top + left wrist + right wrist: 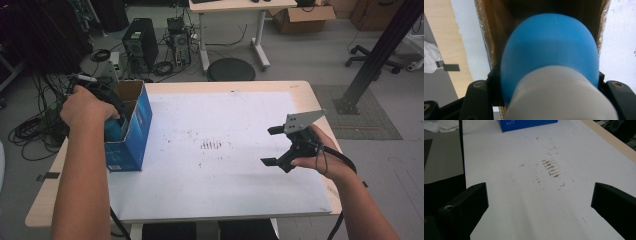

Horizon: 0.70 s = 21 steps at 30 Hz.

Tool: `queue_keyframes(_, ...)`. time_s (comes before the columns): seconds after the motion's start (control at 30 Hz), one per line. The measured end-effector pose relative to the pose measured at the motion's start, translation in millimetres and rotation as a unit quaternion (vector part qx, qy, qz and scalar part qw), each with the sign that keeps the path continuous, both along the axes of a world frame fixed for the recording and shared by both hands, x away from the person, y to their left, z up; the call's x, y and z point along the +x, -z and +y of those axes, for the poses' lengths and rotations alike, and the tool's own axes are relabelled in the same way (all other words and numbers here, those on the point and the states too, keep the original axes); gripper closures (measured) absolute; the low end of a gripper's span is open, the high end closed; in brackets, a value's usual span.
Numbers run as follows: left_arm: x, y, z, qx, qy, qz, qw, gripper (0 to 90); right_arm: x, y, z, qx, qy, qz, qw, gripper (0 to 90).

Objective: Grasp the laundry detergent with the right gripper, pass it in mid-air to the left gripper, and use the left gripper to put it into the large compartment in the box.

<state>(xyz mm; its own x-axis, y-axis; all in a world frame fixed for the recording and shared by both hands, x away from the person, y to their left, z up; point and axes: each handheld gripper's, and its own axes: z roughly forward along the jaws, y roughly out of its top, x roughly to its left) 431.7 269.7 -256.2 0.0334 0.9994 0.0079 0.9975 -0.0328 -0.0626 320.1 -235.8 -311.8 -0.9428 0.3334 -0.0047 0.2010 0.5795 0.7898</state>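
A blue rounded object with a white end (pixel 549 57) is pinched between the jaws of the left gripper (pixel 546 82) and is held inside the open top of the blue carton (pixel 131 125). The right gripper (pixel 274 146) is held over the white sheet (pixel 220 165), its jaws spread wide with nothing between them; the carton lies far ahead of those jaws.
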Motion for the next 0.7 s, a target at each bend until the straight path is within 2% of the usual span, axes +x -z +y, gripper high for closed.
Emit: queue_keyframes(0.7,1.2,25.7,-0.4,0.009,0.002,0.009,0.9999,38.4,1.0,4.8,2.6,-0.001,-0.001,0.006,1.0000,1.1)
